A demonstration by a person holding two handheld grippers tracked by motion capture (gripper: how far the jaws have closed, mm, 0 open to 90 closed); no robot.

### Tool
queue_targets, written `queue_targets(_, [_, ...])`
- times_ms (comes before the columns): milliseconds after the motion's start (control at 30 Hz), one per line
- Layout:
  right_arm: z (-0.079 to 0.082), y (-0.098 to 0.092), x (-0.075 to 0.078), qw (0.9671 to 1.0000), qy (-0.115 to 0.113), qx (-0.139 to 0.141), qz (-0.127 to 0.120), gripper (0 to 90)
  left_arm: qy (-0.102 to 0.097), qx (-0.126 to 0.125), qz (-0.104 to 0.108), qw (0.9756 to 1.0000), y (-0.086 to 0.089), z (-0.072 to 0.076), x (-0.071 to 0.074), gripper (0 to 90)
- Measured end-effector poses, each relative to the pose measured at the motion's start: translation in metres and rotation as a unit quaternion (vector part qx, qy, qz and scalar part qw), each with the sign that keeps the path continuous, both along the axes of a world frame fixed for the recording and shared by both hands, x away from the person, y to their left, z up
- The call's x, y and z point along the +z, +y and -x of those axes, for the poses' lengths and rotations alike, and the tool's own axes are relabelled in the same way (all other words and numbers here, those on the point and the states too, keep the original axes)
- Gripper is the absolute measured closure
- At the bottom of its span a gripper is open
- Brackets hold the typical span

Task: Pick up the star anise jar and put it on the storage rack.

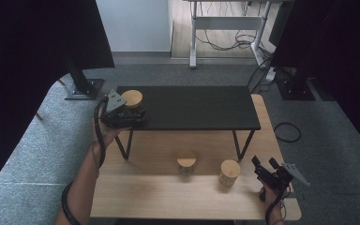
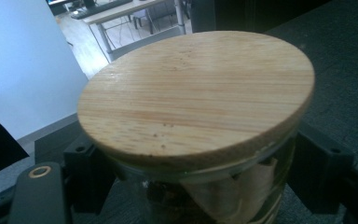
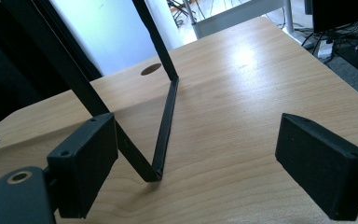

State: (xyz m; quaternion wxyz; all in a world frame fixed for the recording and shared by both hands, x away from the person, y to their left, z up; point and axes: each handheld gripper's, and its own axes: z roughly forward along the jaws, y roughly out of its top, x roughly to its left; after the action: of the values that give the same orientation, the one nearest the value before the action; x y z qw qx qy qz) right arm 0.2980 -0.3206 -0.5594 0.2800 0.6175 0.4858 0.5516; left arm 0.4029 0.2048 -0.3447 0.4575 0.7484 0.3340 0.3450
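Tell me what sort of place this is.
Probably an office or lab room set up for recording. Grey carpet covers the floor, a desk frame with loose cables stands at the back, and dark curtains flank a wooden table.

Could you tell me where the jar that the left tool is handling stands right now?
In the high view the jar stands on the left end of the black shelf, between the left tool's jaws.

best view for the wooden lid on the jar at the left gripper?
Left gripper view: the wooden lid sits close up, grain and rim clear, glass jar below between the jaws. In the high view the lid is small, on the black shelf.
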Motion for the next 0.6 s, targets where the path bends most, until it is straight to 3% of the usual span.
queue_targets(200, [0.0, 0.0, 0.0, 1.0, 0.0, 0.0, 0.0, 12.5, -0.003, 0.004, -0.002, 1.0, 0.0, 0.001, 0.0, 17.5])
queue_targets(333, [0.0, 0.0, 0.0, 1.0, 0.0, 0.0, 0.0, 12.5, -0.008, 0.009, 0.001, 0.9999, -0.001, 0.003, 0.002, 8.9])
queue_targets(600, [0.0, 0.001, 0.0, 1.0, 0.001, 0.001, 0.001, 12.5, -0.011, 0.013, 0.023, 0.9996, 0.007, 0.013, 0.0, 7.2])
